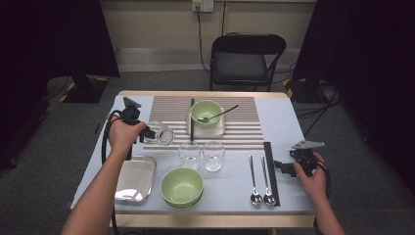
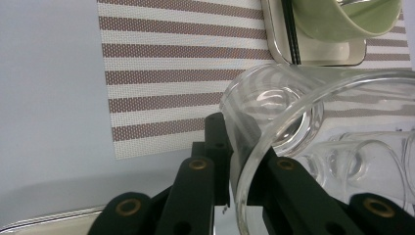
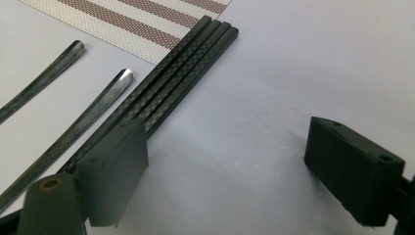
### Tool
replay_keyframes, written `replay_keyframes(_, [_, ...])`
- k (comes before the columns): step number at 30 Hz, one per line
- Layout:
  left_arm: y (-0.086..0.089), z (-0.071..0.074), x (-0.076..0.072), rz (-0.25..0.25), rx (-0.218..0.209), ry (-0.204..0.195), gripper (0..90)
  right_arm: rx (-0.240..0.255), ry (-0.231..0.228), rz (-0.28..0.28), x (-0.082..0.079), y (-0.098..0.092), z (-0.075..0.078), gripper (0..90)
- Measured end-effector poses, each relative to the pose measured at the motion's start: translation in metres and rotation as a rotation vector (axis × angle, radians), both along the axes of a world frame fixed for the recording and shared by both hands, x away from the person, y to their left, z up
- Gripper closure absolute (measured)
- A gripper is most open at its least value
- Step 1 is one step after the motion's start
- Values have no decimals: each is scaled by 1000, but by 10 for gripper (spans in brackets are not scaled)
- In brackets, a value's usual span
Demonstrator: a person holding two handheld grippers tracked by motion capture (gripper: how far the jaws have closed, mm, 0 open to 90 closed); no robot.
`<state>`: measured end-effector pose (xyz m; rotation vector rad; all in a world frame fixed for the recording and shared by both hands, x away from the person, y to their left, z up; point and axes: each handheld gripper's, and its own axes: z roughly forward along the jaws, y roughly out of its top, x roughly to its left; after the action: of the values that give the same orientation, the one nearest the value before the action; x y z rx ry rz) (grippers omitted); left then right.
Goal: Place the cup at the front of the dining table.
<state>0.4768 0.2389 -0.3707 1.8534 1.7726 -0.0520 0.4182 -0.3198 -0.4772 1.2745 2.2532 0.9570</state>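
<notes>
**Glass held tilted at left edge of mat**

The left gripper point(image 1: 147, 133) is clenched on the rim wall of a clear glass point(image 1: 160, 132), one jaw inside and one outside. The glass lies tilted, mouth toward the gripper, base pointing right, over the left edge of the striped mat point(image 1: 171, 110). Two upright glasses point(image 1: 201, 155) stand just right and nearer. The right gripper point(image 1: 284, 167), released and empty, rests well apart beside the black chopsticks point(image 1: 271, 171).

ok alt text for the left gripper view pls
The left gripper pinches the rim of a clear glass, tilted on its side above a striped placemat. A green bowl on a metal tray sits beyond, with more glasses at right.
</notes>
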Motion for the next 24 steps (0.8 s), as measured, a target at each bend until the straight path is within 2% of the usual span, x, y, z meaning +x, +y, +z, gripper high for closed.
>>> replay_keyframes(1, [0, 0, 0, 1, 0, 2, 856, 0, 0, 0, 0, 0, 0, 153])
replay_keyframes(2, [0, 1, 0, 1, 16, -1, 856, 0, 1, -1, 0, 0, 0, 154])
replay_keyframes(4, [1, 2, 1, -3, 2, 1, 856, 0, 1, -1, 0, 0, 0, 153])
replay_keyframes(19, [0, 7, 5, 15, -3, 0, 857, 0, 0, 0, 0, 0, 0, 153])
replay_keyframes(24, [0, 9, 6, 5, 1, -4, 857, 0, 1, -1, 0, 0, 0, 153])
